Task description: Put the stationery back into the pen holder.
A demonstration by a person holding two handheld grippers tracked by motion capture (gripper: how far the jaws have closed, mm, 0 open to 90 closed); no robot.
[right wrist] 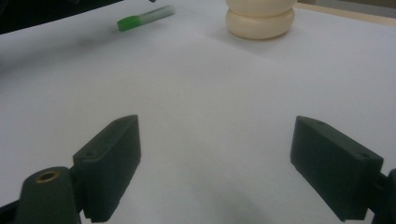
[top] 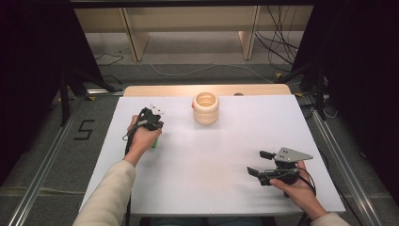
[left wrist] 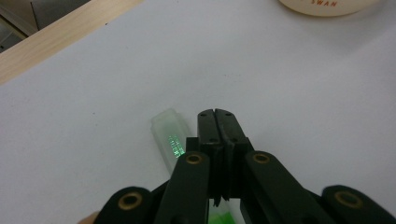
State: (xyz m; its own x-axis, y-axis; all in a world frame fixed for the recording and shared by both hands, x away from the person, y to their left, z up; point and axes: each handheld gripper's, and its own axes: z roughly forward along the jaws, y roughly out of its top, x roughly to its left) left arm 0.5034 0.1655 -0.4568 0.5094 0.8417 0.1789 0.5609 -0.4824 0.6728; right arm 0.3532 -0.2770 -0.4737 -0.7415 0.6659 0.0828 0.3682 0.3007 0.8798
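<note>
Spread wide, the right gripper (top: 260, 162) is idling near the white worktop's (top: 226, 155) front right corner; the left gripper (left wrist: 217, 122), pinched empty, is poising beside a green-capped translucent marker (left wrist: 169, 138), likely needing reopening to grasp it.

green marker (left wrist: 171, 140): lower part hidden behind left gripper (left wrist: 218, 122) | ringed wooden pot (right wrist: 260, 17): top cut by frame edge | print on pot base: partly cut off
</note>
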